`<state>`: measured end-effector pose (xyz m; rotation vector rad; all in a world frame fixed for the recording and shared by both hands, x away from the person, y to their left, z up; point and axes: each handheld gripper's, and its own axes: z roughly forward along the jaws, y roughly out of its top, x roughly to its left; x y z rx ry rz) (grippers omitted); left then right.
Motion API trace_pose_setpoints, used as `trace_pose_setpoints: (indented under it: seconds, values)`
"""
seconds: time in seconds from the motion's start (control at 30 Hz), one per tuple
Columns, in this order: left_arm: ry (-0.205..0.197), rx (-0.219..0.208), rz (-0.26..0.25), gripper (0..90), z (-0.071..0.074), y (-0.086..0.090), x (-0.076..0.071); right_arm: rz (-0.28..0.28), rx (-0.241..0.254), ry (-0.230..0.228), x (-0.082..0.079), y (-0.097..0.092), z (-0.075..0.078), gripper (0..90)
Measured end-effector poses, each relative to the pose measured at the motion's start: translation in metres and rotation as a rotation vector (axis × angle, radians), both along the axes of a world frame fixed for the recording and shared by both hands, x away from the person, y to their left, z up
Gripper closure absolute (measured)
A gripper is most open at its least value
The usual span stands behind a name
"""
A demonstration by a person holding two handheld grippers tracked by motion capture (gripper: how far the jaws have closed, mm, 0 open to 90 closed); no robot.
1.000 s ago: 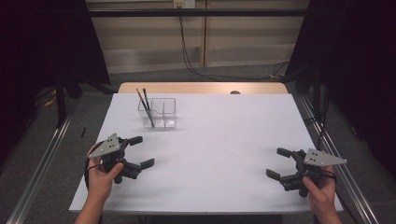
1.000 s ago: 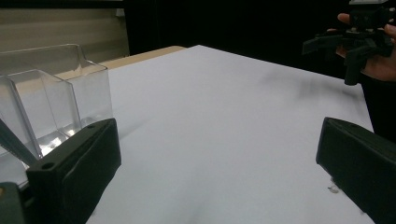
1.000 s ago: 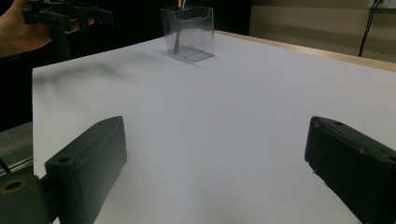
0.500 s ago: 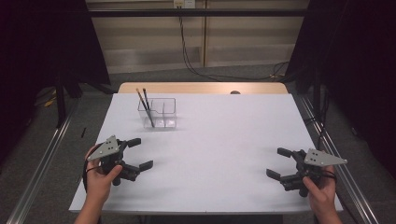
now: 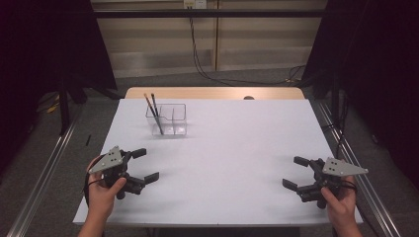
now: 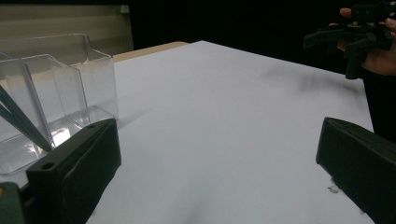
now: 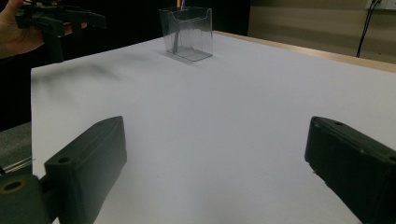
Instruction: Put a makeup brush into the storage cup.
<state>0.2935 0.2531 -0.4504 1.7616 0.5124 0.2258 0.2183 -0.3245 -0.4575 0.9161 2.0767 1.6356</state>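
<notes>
A clear plastic box [image 5: 168, 119] with two compartments stands on the white table [image 5: 232, 143] at the back left. Two dark pencils [image 5: 153, 112] lean in its left compartment. My left gripper [image 5: 143, 165] hovers open near the front left edge, held by a hand, with nothing between its jaws. At the front right, my right gripper [image 5: 295, 173] is open and empty too. In the left gripper view the box [image 6: 60, 102] is close on the left and the right gripper [image 6: 348, 35] shows far off. The right gripper view has the box [image 7: 187, 32] far ahead.
A wooden strip [image 5: 212, 93] runs along the table's far edge. Metal rails [image 5: 44, 173] flank the table on both sides. Cables [image 5: 207, 64] hang behind it, and dark curtains stand at left and right.
My left gripper has drifted slightly toward the front edge. The right gripper has hardly moved.
</notes>
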Motion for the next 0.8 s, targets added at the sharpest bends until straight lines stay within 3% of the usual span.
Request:
trace_pose_setpoints:
  seconds: [0.8]
  values:
    - [0.002,-0.002,0.014,0.0,-0.0011,0.0048,-0.0019,-0.011,-0.004,-0.006,-0.0018,-0.0039,0.0003,5.1]
